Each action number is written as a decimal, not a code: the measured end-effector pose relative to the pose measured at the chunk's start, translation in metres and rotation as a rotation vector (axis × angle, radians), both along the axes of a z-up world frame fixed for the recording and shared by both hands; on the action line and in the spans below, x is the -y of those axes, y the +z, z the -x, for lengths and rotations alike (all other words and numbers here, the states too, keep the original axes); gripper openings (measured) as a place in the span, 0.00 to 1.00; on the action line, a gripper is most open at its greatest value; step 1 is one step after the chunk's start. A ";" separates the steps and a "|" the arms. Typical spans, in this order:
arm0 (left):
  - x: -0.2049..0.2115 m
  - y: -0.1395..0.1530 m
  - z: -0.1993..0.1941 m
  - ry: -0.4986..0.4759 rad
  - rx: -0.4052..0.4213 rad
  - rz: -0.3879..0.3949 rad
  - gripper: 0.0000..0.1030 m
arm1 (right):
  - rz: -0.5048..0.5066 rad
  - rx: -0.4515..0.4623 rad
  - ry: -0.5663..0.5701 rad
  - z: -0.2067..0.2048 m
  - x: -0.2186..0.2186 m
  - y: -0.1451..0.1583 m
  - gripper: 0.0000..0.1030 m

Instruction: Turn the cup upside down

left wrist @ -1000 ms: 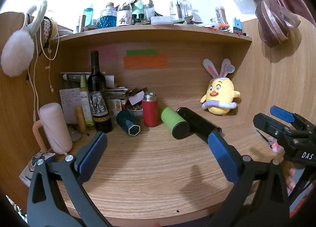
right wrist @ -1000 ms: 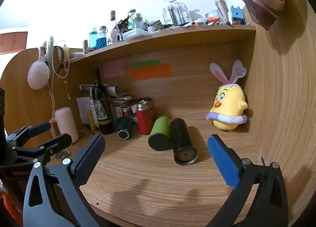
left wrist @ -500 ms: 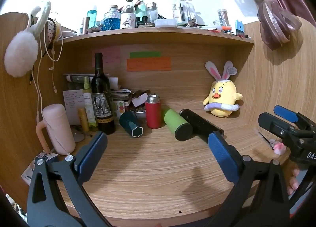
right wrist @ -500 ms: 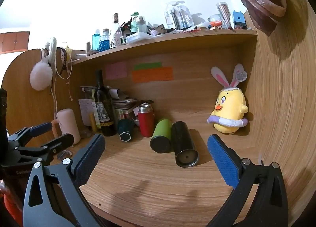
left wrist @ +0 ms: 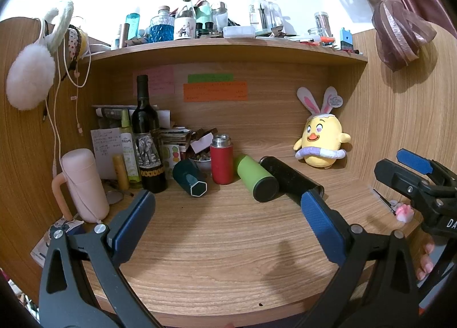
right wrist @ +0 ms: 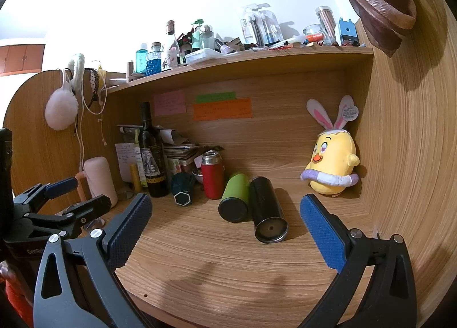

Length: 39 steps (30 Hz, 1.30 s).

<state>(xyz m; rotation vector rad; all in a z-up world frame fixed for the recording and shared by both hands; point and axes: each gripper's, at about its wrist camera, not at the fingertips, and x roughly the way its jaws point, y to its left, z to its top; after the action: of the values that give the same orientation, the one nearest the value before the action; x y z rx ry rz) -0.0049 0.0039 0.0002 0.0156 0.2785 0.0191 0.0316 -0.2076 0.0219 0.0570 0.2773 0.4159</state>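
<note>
Black cup [right wrist: 267,213] is lying at 12 o'clock; both hand-held grippers [right wrist: 225,222] [left wrist: 228,213] are hovering wide, approach pending.

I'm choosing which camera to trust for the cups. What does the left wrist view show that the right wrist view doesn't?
Only the left wrist view shows the small pink item at the desk's right edge and the right claw from the side.

Only the right wrist view shows the black cup's recessed round end, plus the left claw from the side.

Both show the green cup and black cup lying side by side, the upright red flask and the yellow plush.
</note>
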 end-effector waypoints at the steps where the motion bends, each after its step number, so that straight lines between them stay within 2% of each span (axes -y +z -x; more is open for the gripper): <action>1: 0.000 0.000 0.000 0.001 0.001 0.000 1.00 | -0.001 0.000 0.002 0.000 0.000 0.000 1.00; 39: -0.004 -0.001 0.002 -0.007 -0.003 0.006 1.00 | 0.002 0.005 0.002 0.001 -0.001 0.000 1.00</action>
<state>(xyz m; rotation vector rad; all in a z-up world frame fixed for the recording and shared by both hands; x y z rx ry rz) -0.0066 0.0079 -0.0011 0.0108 0.2813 0.0116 0.0303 -0.2070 0.0223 0.0539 0.2733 0.4173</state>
